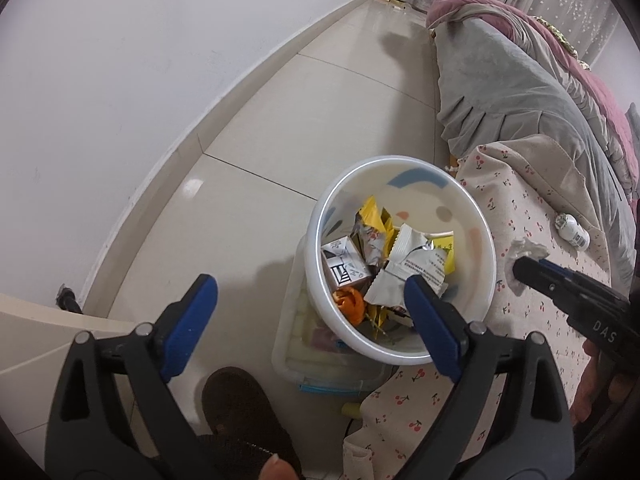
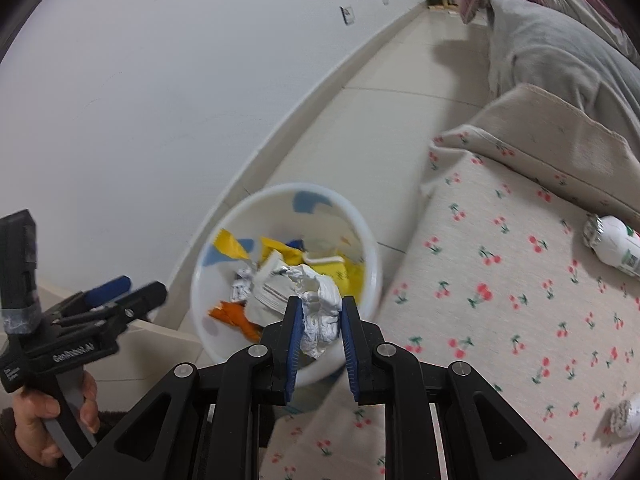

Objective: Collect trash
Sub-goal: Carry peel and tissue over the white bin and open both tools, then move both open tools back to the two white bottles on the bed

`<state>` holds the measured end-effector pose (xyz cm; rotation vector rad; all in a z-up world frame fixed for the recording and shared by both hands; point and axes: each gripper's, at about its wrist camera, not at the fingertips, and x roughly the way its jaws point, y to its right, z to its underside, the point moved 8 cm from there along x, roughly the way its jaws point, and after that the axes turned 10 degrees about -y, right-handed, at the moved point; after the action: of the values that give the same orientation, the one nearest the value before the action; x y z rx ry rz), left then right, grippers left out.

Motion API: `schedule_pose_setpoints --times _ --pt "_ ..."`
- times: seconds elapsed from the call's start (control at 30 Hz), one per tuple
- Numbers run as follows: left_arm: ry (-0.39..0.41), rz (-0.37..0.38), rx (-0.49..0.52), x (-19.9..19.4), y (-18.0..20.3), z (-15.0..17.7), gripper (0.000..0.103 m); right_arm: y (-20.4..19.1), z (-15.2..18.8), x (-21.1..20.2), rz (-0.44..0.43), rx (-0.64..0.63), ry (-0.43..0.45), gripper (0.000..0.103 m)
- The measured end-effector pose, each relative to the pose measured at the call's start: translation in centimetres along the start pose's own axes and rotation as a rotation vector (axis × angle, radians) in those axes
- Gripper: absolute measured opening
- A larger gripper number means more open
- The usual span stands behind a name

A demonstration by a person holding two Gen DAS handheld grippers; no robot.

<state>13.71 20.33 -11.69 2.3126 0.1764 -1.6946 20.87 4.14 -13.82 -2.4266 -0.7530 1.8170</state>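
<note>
Left wrist view: left hand-held gripper (image 1: 310, 312) at the bottom of the frame, blue pads spread wide with nothing between them. Just beyond, right of centre, a white trash bin (image 1: 490, 272) on the pale tiled floor (image 1: 256, 184), part filled with yellow wrappers (image 1: 372, 216), a grey foil packet (image 1: 408, 276), a small carton (image 1: 344, 266) and orange peel (image 1: 352, 302). Right pad overlapping the near rim of the bin in the picture. Under and beside the bin, lower centre, a clear plastic box (image 1: 304, 364). A dark slipper (image 1: 240, 412) at the bottom edge.

To the right of the bin, a bed (image 1: 532, 208) under a cherry-print sheet, with a grey blanket (image 1: 508, 84) and a pink quilt (image 1: 600, 80) piled toward the upper right. On the sheet, a small white bottle (image 1: 574, 232) lying on its side. White wall (image 1: 120, 80) filling the left.

Right wrist view: right hand-held gripper (image 2: 322, 334) at bottom centre, jaws narrow, a crumpled white tissue (image 2: 320, 320) between the blue pads, hanging above the near rim of the bin (image 2: 372, 264); whether the pads press on it, hard to tell. Bin somewhat blurred. Bottle (image 2: 616, 248) at the right edge, and a second pale object (image 2: 626, 416) at lower right, too cropped to name. A person's hand (image 2: 52, 420) at lower left, wrapped around the handle of the left gripper.
</note>
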Motion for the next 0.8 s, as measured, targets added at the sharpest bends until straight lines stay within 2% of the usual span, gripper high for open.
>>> schedule_pose_setpoints --times 0.03,0.1,0.13,0.43,0.8 --pt "-0.001 -0.001 0.0 0.0 0.0 0.0 0.094 -0.1 -0.1 0.0 -0.006 0.003 0.006 0.031" --pt "-0.002 -0.002 0.001 0.0 0.0 0.1 0.094 -0.2 -0.2 -0.3 -0.01 0.011 0.021 0.062" --pt "-0.003 -0.002 0.001 -0.1 0.0 0.1 0.095 -0.2 -0.3 -0.6 -0.013 0.013 0.04 0.067" --pt "-0.012 0.007 0.035 0.1 1.5 0.3 0.1 1.2 0.3 -2.7 0.031 0.018 0.073 0.068" --pt "-0.019 0.027 0.091 0.0 4.4 0.5 0.101 6.6 3.3 -6.2 0.145 0.041 0.054 0.071"
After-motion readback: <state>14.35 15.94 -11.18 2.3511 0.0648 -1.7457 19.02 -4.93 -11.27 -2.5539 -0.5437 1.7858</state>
